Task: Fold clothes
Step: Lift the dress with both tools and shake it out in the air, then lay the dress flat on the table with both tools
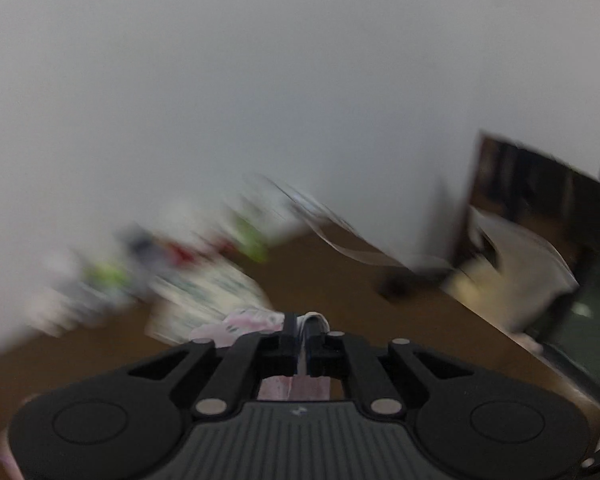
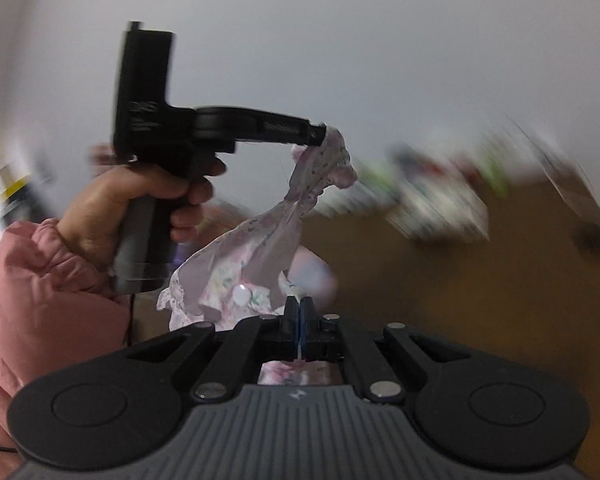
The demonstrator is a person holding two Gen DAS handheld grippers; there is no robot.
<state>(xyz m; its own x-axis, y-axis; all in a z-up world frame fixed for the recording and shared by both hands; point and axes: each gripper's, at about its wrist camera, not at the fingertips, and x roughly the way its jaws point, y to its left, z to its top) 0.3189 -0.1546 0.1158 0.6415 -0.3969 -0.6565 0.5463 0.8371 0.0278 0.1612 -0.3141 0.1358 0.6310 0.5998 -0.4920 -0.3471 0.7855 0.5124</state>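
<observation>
A small pink floral garment (image 2: 260, 248) hangs in the air, stretched between both grippers above the brown table (image 2: 440, 288). My left gripper (image 1: 300, 326) is shut on one edge of the garment (image 1: 252, 322); it also shows in the right wrist view (image 2: 320, 134), held high by a hand in a pink sleeve. My right gripper (image 2: 300, 308) is shut on the lower edge of the cloth. Both views are motion-blurred.
A blurred pile of colourful clothes (image 1: 172, 272) lies at the far side of the table against a white wall, also in the right wrist view (image 2: 440, 200). A dark opening and a pale object (image 1: 512, 264) are at the right.
</observation>
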